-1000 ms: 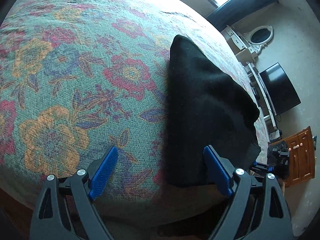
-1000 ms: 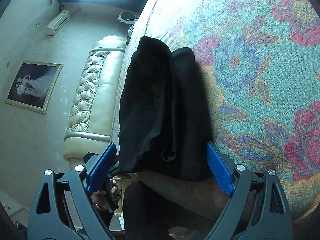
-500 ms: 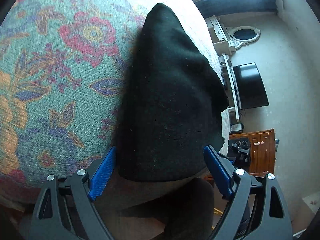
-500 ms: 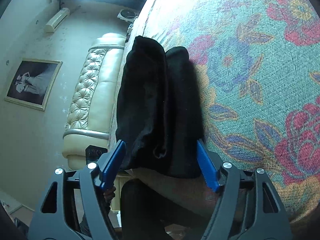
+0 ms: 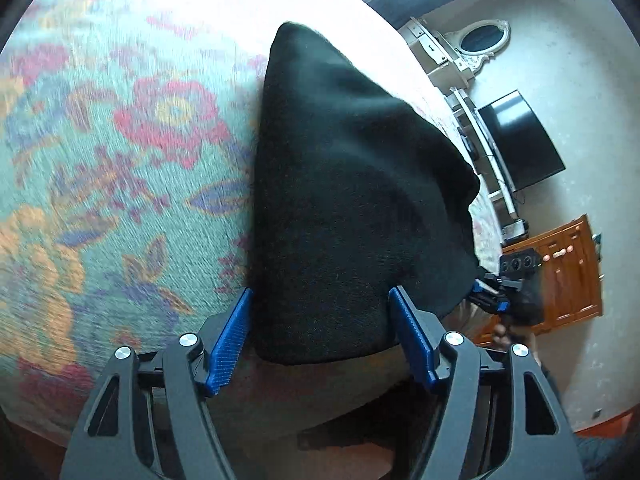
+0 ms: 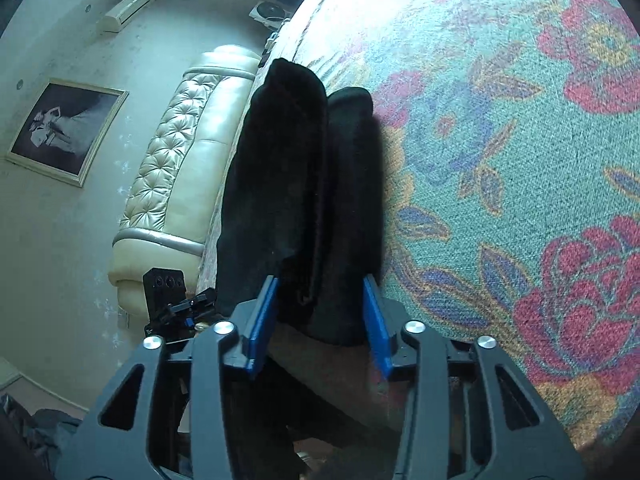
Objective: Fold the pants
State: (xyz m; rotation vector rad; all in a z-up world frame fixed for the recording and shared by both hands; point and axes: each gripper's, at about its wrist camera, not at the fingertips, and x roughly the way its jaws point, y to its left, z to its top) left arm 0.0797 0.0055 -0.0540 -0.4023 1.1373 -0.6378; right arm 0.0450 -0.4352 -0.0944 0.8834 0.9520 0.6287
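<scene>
Black pants (image 5: 344,200) lie folded lengthwise on a floral bedspread (image 5: 120,184), their near end at the bed's front edge. My left gripper (image 5: 320,336) is open, its blue pads (image 5: 230,336) straddling the near end of the pants. In the right wrist view the pants (image 6: 304,184) show as two stacked layers. My right gripper (image 6: 318,320) is partly closed, its pads (image 6: 376,320) on either side of the near end, not clamped. The right gripper also shows in the left wrist view (image 5: 492,300).
A cream tufted sofa (image 6: 180,168) stands left of the bed. A TV (image 5: 520,140) and a wooden cabinet (image 5: 560,272) stand on the right. The bed's front edge (image 5: 320,392) drops off just under both grippers.
Both grippers have moved in onto the near end of the pants and narrowed around it. The right one has closed more than the left.
</scene>
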